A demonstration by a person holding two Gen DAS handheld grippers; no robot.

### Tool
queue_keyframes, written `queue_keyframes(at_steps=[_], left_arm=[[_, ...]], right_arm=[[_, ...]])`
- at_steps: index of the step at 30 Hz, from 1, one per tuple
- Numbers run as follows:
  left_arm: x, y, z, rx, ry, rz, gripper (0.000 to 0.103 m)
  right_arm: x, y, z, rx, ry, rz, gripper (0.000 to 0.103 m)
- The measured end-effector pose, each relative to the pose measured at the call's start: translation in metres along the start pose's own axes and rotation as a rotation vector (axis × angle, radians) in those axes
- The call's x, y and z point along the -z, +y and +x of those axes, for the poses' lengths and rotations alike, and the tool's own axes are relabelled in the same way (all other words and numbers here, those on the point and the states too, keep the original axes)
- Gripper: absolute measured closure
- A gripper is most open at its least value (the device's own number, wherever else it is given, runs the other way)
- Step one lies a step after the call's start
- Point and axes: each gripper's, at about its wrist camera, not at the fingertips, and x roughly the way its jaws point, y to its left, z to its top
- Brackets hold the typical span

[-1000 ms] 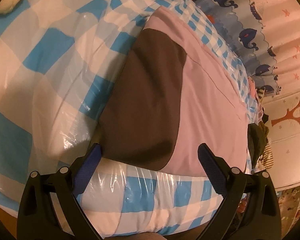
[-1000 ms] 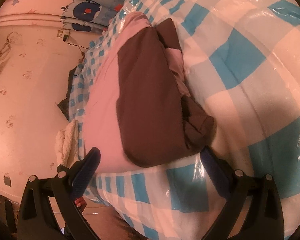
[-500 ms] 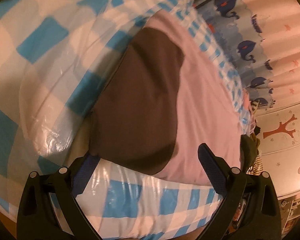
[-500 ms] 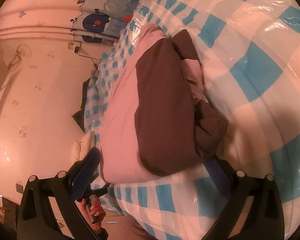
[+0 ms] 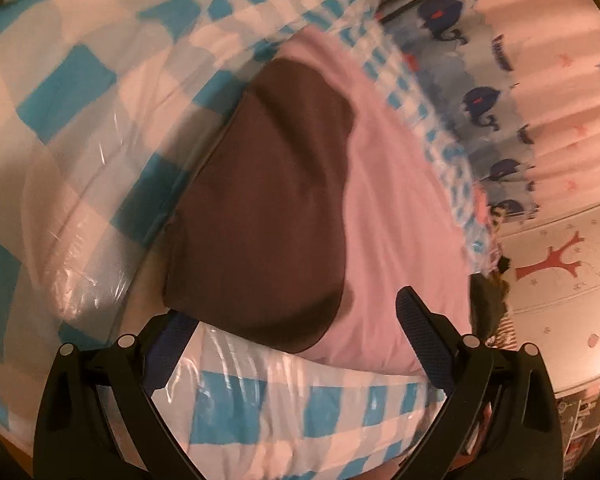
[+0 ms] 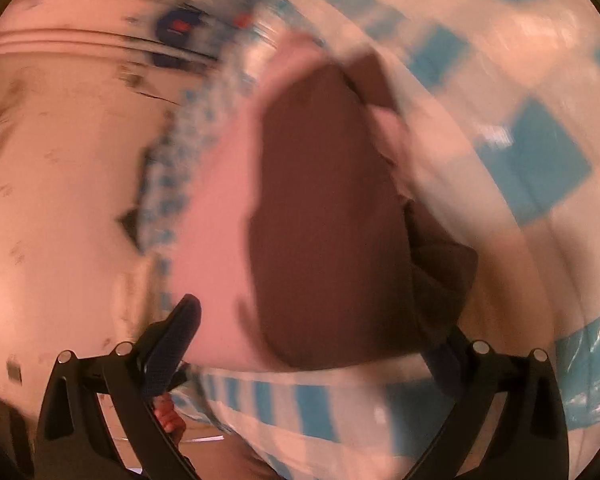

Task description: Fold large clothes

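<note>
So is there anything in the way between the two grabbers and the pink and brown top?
Nothing visible. The pink and brown top lies on the plastic-covered checked bedding, and both the left gripper and right gripper have open fingers right at its near edge, straddling it. The right view is blurred.

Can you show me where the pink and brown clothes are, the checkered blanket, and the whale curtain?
pink and brown garment (image 5: 260,216), left wrist view: on its brown panel.
checkered blanket (image 5: 64,92), left wrist view: on a blue square, under clear plastic.
whale curtain (image 5: 479,98), left wrist view: on a dark whale.
</note>
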Motion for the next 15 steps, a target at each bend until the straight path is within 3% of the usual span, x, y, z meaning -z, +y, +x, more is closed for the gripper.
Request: queue_keyframes(at_steps=[3, 8, 11, 15], left_arm=[[0.003, 0.019, 0.022, 0.026, 0.072, -0.055, 0.010], [0.001, 0.011, 0.013, 0.061, 0.013, -0.058, 0.010], [-0.005, -0.006, 0.012, 0.034, -0.006, 0.000, 0.010], [-0.011, 0.008, 0.040, 0.027, 0.050, -0.070, 0.010]], right_arm=[[-0.003, -0.016, 0.006, -0.022, -0.033, 0.042, 0.005], [-0.002, -0.003, -0.010, -0.184, -0.108, -0.006, 0.005], [-0.009, -0.013, 0.002, -0.160, -0.046, 0.006, 0.005], [-0.016, -0.030, 0.014, -0.202, -0.029, 0.081, 0.005]])
